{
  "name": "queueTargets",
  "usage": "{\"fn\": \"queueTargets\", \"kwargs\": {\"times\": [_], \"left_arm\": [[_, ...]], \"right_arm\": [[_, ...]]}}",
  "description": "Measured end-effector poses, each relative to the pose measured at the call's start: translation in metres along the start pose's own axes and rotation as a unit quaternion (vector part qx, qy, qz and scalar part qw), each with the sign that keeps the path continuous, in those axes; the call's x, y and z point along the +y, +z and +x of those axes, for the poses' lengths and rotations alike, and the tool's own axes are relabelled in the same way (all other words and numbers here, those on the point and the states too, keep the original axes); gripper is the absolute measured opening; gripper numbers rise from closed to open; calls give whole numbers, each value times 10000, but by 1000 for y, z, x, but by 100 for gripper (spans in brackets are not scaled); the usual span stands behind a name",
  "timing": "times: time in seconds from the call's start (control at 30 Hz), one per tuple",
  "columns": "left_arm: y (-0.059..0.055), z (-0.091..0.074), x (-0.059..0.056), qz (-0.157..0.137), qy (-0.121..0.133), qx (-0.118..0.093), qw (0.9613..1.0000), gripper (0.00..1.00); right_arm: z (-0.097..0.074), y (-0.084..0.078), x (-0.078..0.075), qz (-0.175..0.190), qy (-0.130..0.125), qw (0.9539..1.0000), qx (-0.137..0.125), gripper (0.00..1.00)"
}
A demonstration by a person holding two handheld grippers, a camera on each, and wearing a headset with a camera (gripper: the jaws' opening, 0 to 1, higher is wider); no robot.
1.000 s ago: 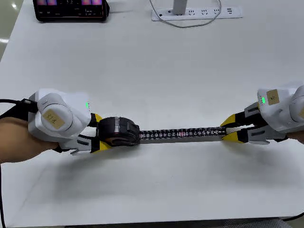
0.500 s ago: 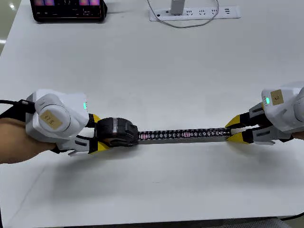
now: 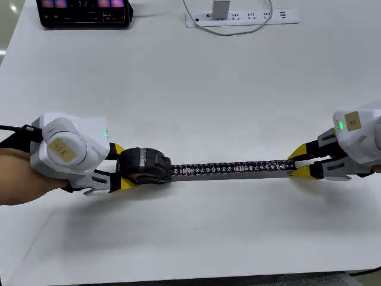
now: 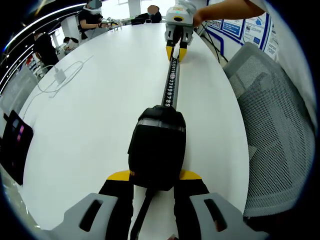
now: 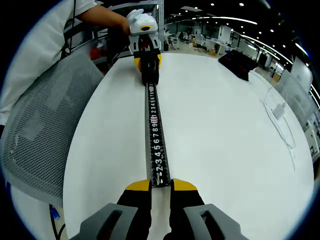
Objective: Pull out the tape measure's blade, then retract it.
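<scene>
The black tape measure case (image 3: pixel 144 165) rests on the white table (image 3: pixel 196 101), held between the yellow-tipped jaws of my left gripper (image 3: pixel 122 167), which is shut on it. In the left gripper view the case (image 4: pixel 157 146) sits just ahead of my jaws. Its black blade (image 3: pixel 232 168) with white numbers runs right along the table to my right gripper (image 3: pixel 300 162), shut on the blade's end. The right gripper view shows the blade (image 5: pixel 155 142) stretching from my right gripper (image 5: pixel 160 186) to the case (image 5: pixel 149 67) and the left gripper (image 5: pixel 144 35).
A dark tablet-like device (image 3: pixel 83 12) lies at the far left of the table. A white power strip (image 3: pixel 241 16) with a plug and cable lies at the far middle. A grey mesh chair (image 4: pixel 270 120) stands beside the table's near edge.
My right gripper has moved right with the blade's end, so more blade is drawn out of the case. The left gripper and case have stayed about where they were.
</scene>
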State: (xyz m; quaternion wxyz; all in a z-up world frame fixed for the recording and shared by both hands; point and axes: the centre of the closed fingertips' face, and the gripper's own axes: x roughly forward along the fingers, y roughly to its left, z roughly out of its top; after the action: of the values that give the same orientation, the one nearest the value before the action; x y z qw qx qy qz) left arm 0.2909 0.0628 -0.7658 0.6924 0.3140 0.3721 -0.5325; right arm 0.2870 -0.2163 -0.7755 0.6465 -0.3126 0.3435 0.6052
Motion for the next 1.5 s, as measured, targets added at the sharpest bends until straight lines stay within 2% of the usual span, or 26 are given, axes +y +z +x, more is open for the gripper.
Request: {"fn": "queueTargets", "kwargs": {"times": [0.33,0.93,1.27,1.5], "left_arm": [[1,0,0,7,0,-1,10000,25],[4,0,0,41,111,-21,9999,27],[4,-1,0,-36,98,8,9999,28],[5,-2,1,-131,122,-26,9998,28]], "right_arm": [[-2,-7,0,53,-8,9999,86,9],[-1,-5,0,216,-10,9997,135,11],[-1,-5,1,142,-51,9997,191,12],[-1,-3,2,288,-10,9995,157,15]]}}
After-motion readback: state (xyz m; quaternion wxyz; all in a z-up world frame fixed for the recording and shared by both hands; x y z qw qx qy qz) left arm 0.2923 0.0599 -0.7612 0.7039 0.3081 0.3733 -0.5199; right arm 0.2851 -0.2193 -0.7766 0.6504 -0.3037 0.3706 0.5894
